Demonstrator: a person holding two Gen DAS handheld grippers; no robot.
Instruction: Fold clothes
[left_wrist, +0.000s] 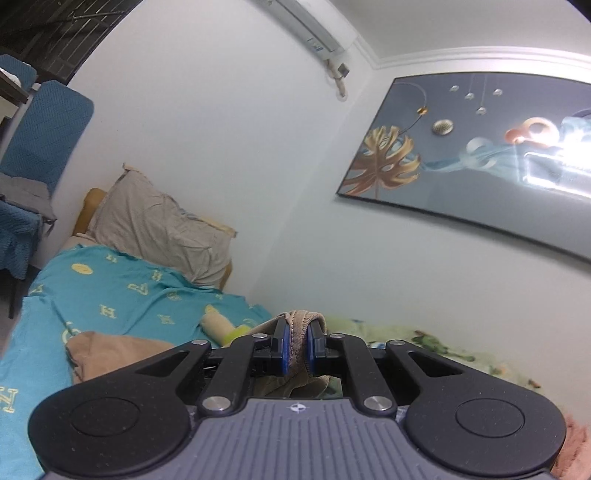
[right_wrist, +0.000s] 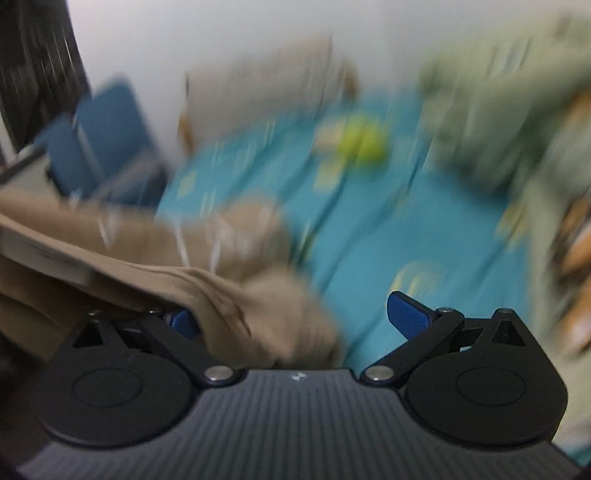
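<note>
My left gripper (left_wrist: 295, 345) is shut on the ribbed edge of a tan garment (left_wrist: 301, 325) and holds it up above the bed; more of that garment hangs below the jaws. In the right wrist view, which is blurred by motion, my right gripper (right_wrist: 295, 317) is open with its blue pads (right_wrist: 408, 314) wide apart. Tan garment (right_wrist: 236, 295) drapes over its left finger and lies across the teal bedsheet (right_wrist: 369, 236). The jaws do not clamp it.
The bed has a teal sheet (left_wrist: 122, 295) with yellow letters, a beige pillow (left_wrist: 159, 229) at the head, a yellow-green toy (left_wrist: 229, 328), and a pale green floral quilt (left_wrist: 424, 343) by the wall. Blue chairs (left_wrist: 44, 136) stand left. A framed picture (left_wrist: 480, 155) hangs on the wall.
</note>
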